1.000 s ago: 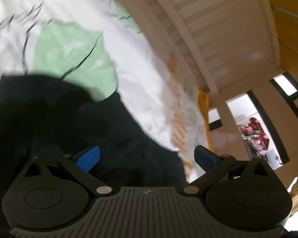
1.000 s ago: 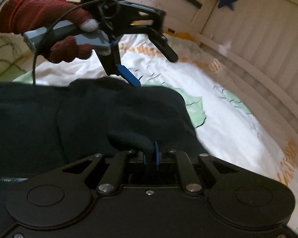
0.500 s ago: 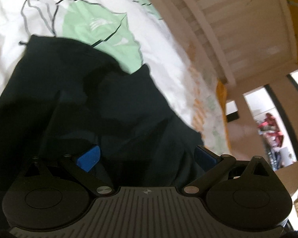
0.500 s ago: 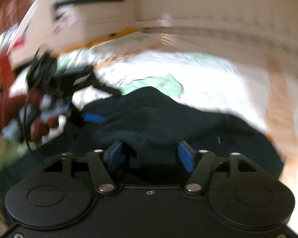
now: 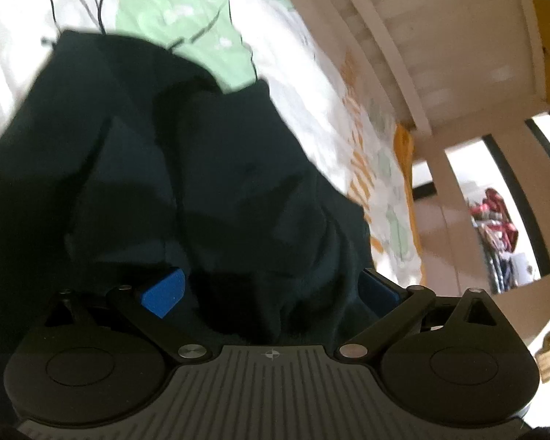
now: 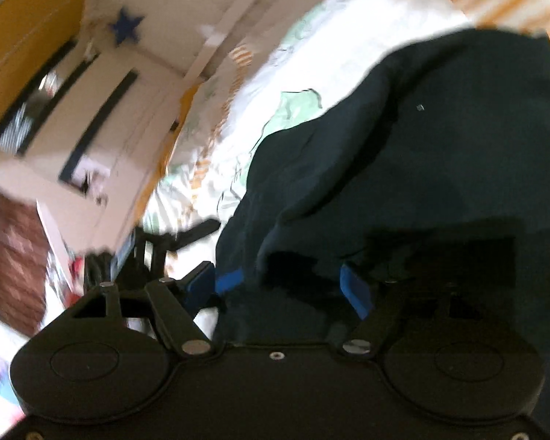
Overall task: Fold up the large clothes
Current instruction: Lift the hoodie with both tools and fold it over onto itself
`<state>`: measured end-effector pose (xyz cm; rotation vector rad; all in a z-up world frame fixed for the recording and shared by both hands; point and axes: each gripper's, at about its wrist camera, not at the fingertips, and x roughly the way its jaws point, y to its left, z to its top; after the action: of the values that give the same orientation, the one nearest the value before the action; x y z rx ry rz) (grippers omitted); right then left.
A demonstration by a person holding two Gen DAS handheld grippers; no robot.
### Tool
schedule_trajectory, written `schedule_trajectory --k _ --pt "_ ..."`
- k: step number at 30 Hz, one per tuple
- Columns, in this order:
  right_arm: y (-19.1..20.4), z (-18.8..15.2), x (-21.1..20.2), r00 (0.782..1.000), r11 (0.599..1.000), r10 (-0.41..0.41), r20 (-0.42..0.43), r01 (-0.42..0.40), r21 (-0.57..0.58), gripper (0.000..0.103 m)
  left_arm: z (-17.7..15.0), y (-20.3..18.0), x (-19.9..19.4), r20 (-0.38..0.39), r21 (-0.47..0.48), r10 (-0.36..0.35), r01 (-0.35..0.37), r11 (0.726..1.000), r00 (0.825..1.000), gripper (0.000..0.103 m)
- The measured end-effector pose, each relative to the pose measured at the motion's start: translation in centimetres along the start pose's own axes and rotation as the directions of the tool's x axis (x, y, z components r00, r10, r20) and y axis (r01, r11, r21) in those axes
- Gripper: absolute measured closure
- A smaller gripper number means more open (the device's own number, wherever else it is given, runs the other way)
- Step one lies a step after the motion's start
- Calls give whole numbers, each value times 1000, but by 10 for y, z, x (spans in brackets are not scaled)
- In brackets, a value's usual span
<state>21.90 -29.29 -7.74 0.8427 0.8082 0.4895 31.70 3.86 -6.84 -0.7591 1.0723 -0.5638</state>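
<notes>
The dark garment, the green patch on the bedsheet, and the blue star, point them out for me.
dark garment [image 5: 209,168]: left wrist view, middle of the fabric.
green patch [image 5: 187,25]: left wrist view, its centre.
blue star [image 6: 125,28]: right wrist view, its centre.

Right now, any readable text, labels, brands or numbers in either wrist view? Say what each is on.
No readable text in either view.
Bedspread: orange marks along the border, maybe lettering, too blurred to read.
Left gripper body: a small round emblem, no words.
Wall: a dark blue star, a shape only.
Dark garment: no label showing.
</notes>
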Motion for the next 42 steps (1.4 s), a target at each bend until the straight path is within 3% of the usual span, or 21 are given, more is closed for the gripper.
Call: schedule_trajectory --k 5,8,10,12,15,19,22,26,30,38,39,41,42 --pt "-18 19 26 998 983 -44 43 35 179 24 -7 -4 11 -44 32 18 -17 999 999 1" --pt "-13 34 31 993 979 -96 74 81 187 28 -8 -7 12 -46 42 13 -11 999 999 1" --pt "5 41 33 982 984 -165 90 157 90 57 -9 -10 11 -45 50 14 -12 999 999 1" --pt "33 52 36 963 961 -227 145 246 -127 69 -9 -10 12 -45 54 18 -15 998 999 1" --pt "66 56 39 945 847 -217 243 306 -434 71 -10 -10 14 -48 60 27 -24 998 998 1" --pt "38 66 56 914 806 -333 232 404 -433 71 -9 -11 15 -42 79 43 -39 996 998 1" --pt "4 68 64 897 831 -400 187 441 -340 67 -4 -12 13 -16 104 50 -49 993 999 1" --pt "-22 58 53 918 888 -351 185 389 -246 65 8 -11 11 41 108 38 -42 993 998 0" --pt "-26 57 52 926 902 -325 190 364 -232 65 20 -14 12 120 136 69 -86 987 990 0" --pt "-40 54 31 941 925 -279 192 317 -211 59 43 -9 23 177 65 45 -58 996 983 2" --pt "-40 53 30 942 926 -276 192 314 -210 59 47 -11 25 183 52 50 -60 997 982 5" --pt "-39 53 30 942 926 -274 191 313 -213 59 53 -16 31 168 51 76 -86 995 983 45" --pt "-39 53 30 942 925 -274 192 313 -215 59 55 -19 35 151 67 86 -97 993 985 51"
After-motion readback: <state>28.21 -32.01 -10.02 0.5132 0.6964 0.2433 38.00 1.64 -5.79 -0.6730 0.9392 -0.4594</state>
